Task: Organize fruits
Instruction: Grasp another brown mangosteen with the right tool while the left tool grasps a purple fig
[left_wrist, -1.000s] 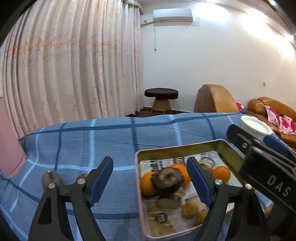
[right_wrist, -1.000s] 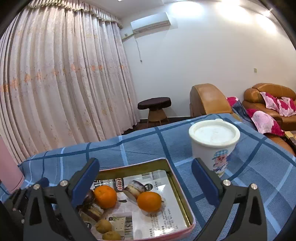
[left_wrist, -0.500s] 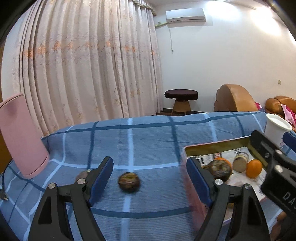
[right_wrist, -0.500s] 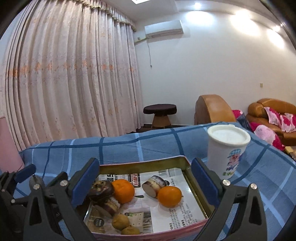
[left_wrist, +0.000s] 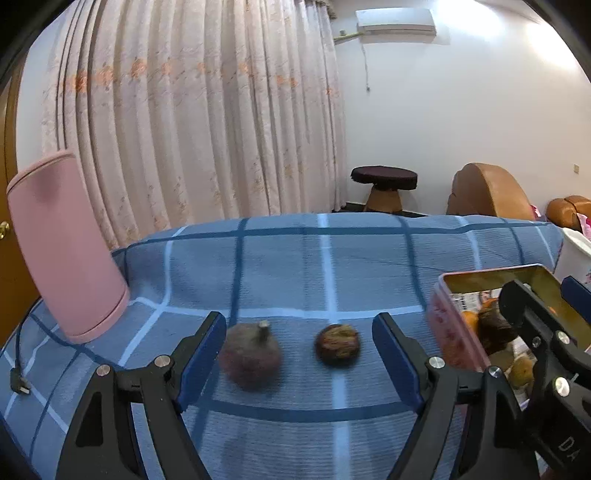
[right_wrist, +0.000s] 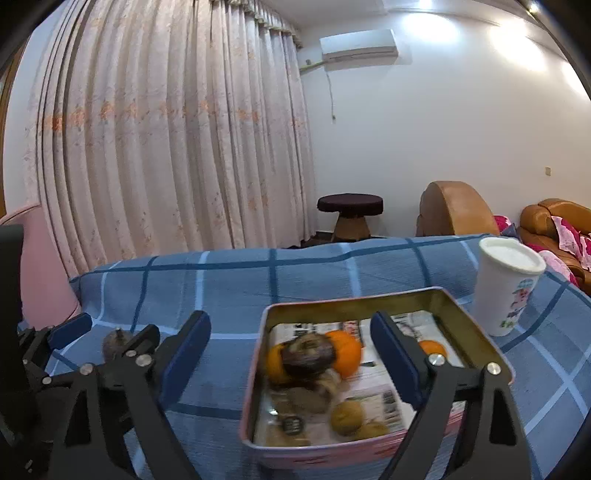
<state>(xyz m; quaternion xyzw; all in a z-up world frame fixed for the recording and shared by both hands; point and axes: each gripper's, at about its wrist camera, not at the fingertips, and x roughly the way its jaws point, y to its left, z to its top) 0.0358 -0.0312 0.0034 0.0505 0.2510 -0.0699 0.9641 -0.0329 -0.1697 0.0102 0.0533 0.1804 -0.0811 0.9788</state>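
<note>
Two dark round fruits lie on the blue checked cloth in the left wrist view: a purple one with a stem (left_wrist: 250, 355) and a brown wrinkled one (left_wrist: 337, 345). My left gripper (left_wrist: 299, 358) is open and empty, its jaws on either side of both fruits. A pink metal tin (right_wrist: 476, 358) lined with newspaper holds oranges (right_wrist: 345, 352), a dark fruit (right_wrist: 308, 355) and small brown fruits (right_wrist: 346, 417). My right gripper (right_wrist: 291, 363) is open and empty, hovering over the tin's near left part. The tin's corner (left_wrist: 448, 334) shows at the right of the left wrist view.
A tall pink cylinder (left_wrist: 62, 243) stands at the table's left. A white paper cup (right_wrist: 506, 286) stands right of the tin. A black cable plug (left_wrist: 18, 382) lies at the left edge. Curtains, a stool and brown sofas are behind the table.
My left gripper has swung left from over the tin to the two loose fruits on the cloth. My right gripper has shifted left, nearer over the tin.
</note>
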